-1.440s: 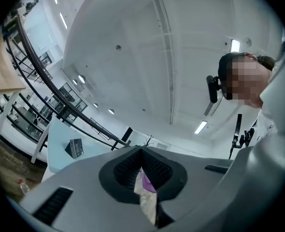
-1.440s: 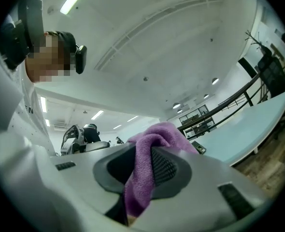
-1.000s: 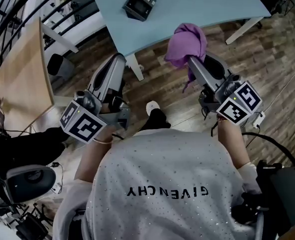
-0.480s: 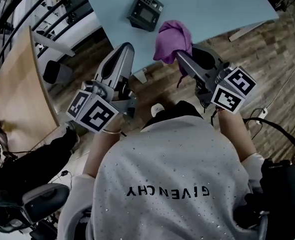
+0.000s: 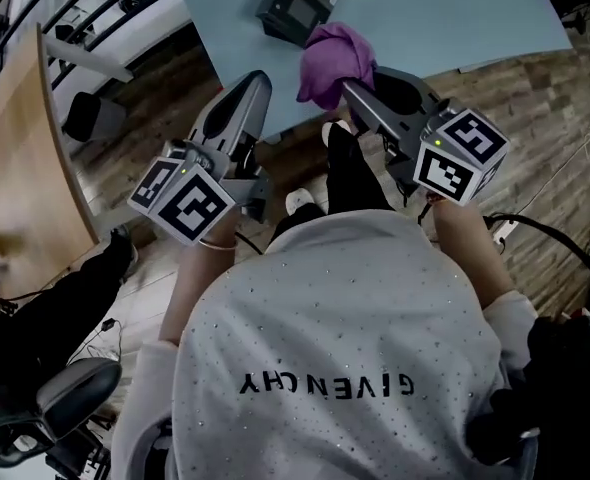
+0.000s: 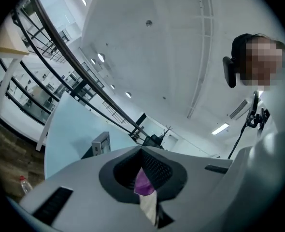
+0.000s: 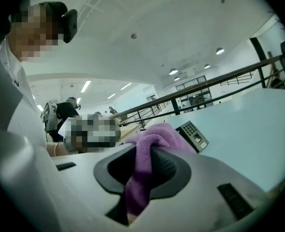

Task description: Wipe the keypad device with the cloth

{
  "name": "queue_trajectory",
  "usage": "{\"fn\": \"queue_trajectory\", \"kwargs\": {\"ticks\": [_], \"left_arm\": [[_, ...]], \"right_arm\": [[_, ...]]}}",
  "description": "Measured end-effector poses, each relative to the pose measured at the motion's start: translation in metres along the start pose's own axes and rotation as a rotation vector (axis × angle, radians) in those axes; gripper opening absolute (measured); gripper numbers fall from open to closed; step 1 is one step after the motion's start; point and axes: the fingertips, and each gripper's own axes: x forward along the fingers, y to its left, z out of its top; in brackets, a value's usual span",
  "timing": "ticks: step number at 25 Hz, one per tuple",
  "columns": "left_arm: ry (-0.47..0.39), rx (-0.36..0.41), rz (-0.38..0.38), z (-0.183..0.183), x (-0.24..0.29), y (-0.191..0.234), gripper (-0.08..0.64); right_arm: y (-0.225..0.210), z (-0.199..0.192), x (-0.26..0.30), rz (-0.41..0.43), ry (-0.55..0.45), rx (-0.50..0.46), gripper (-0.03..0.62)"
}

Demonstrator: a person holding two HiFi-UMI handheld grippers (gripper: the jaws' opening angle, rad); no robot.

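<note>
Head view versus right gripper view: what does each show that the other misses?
Only the head view shows the left gripper, a shoe and a wooden tabletop. Only the right gripper view shows ceiling lights and a bystander. Both show the cloth held by the right gripper, the keypad and the table.

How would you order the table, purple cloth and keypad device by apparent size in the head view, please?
1. table
2. purple cloth and keypad device: about alike; the cloth is nearer the camera, so unranked.
</note>
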Motion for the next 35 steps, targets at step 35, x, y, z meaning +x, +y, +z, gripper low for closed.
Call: {"fn": "queue_trajectory", "kwargs": {"ticks": [35], "left_arm": [[-0.107,-0.078,0.588,0.006,0.08,0.132,0.0]], "right_arm": [[-0.135,0.039,0.158,0.613,0.192,-0.349,0.071]]}}
